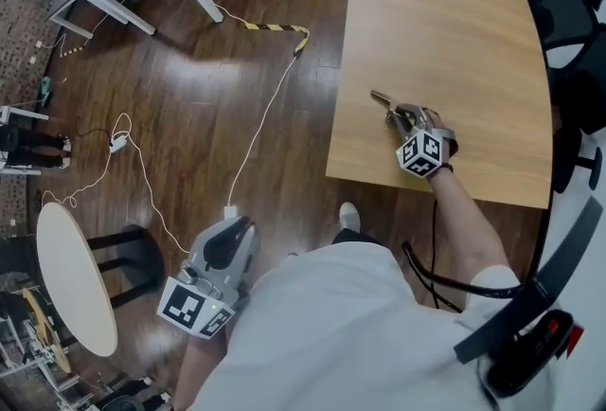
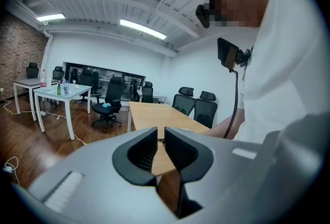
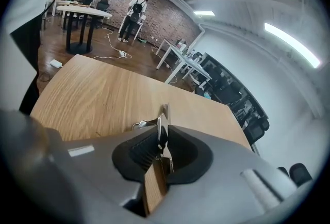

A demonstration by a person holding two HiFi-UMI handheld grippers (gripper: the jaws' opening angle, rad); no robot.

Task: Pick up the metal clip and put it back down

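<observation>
Looking along my right hand-held gripper [image 3: 161, 140], I see it clenched on the metal clip [image 3: 163, 122] over the bench [image 3: 93, 94]; the head view shows only the clip's tip. My left hand-held gripper [image 2: 161, 146] hangs off the bench's near edge, closed and empty.

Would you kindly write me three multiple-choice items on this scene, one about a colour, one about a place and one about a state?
1. What colour is the table under the right gripper?
A. white
B. black
C. light wood

2. Where is the left gripper?
A. over that table
B. over the dark floor, by the person's side
C. on a shelf

3. How is the right gripper?
A. open and empty
B. shut on the metal clip
C. shut on a cable

Answers: 1 C, pale wood grain shows; 2 B, the head view shows it low beside the person, off the table; 3 B, its pads pinch the clip in the right gripper view.
</observation>
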